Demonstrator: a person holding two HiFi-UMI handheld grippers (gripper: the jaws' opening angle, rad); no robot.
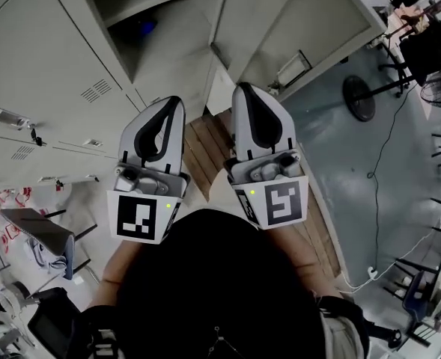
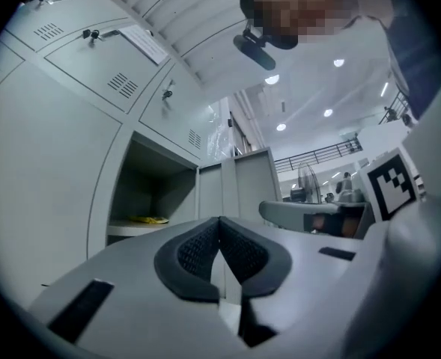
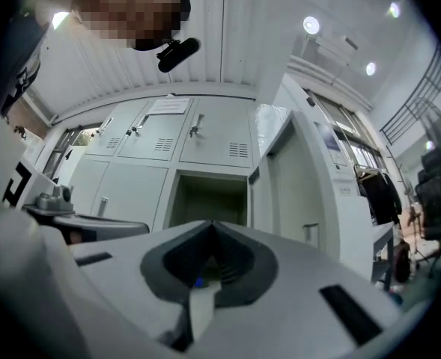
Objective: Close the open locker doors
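A grey locker bank fills the upper left of the head view. One compartment (image 1: 141,21) stands open, with a blue thing deep inside, and its door (image 1: 295,21) is swung out to the right. My left gripper (image 1: 174,102) and right gripper (image 1: 244,88) are side by side, short of the lockers and touching nothing. Both are shut with nothing between the jaws. In the left gripper view my left gripper (image 2: 220,221) faces the open compartment (image 2: 149,193), where a yellow thing (image 2: 147,219) lies on the shelf. In the right gripper view my right gripper (image 3: 211,224) faces the compartment (image 3: 209,197) and its open door (image 3: 295,193).
Closed locker doors with vents and keys (image 1: 37,88) lie left of the opening. A wooden strip (image 1: 205,148) runs under the grippers. A standing fan (image 1: 360,98), a cable and chairs are at the right. A chair and clutter (image 1: 40,238) sit at lower left.
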